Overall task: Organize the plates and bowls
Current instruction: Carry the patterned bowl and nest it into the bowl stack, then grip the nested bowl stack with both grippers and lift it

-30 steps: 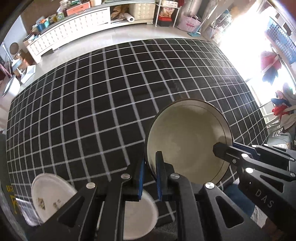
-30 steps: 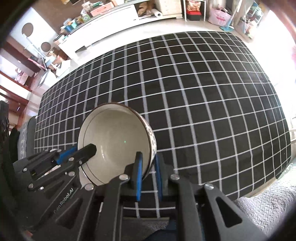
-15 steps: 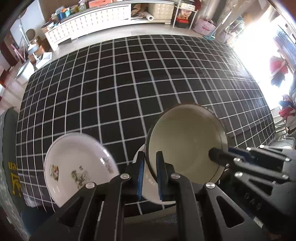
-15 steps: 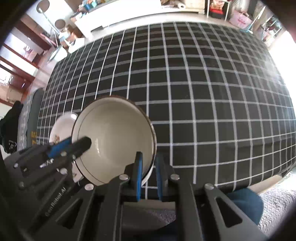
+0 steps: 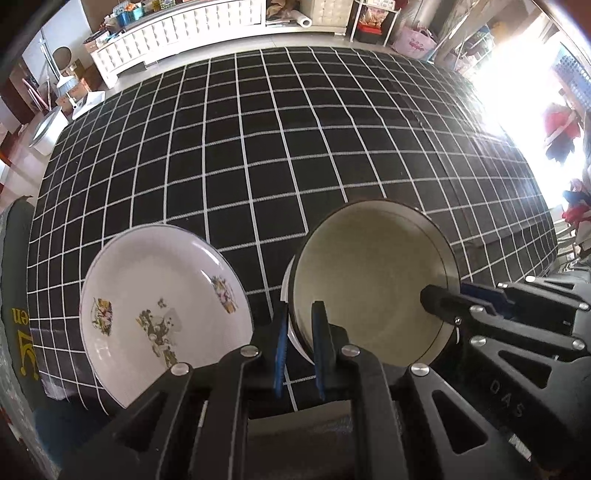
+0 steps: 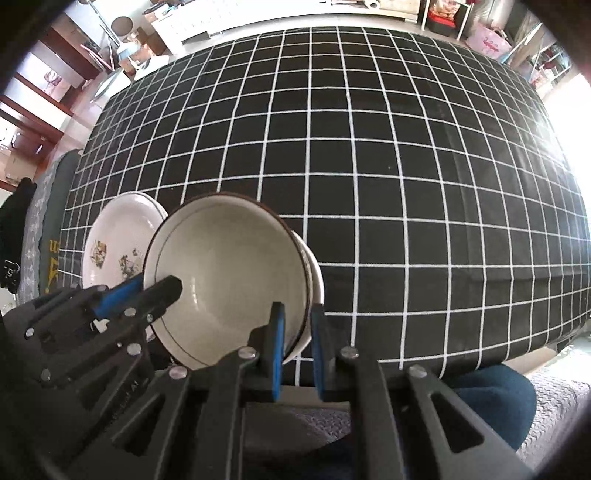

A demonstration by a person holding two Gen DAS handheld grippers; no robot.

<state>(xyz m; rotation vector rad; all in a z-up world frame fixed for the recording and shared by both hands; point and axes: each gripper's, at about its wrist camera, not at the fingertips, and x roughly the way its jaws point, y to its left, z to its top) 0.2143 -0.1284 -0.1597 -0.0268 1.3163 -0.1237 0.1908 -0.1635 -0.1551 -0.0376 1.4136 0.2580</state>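
A cream bowl with a dark rim [image 5: 373, 284] [image 6: 225, 273] is held from both sides. My left gripper [image 5: 298, 328] is shut on its left rim. My right gripper [image 6: 295, 328] is shut on its right rim and also shows in the left wrist view [image 5: 443, 306]. The bowl sits over a white dish [image 6: 314, 280] whose edge shows beneath it [image 5: 288, 295]. A white floral plate [image 5: 159, 306] [image 6: 118, 236] lies to the left near the table's front edge.
The table has a black cloth with a white grid [image 5: 295, 147] [image 6: 369, 147]. White drawer units [image 5: 184, 26] and clutter stand on the floor beyond it. A dark cloth with yellow lettering [image 5: 18, 314] hangs at the left.
Both grippers have carried the bowl left and toward the near edge. The floral plate has come fully into view and the white dish now lies under the bowl.
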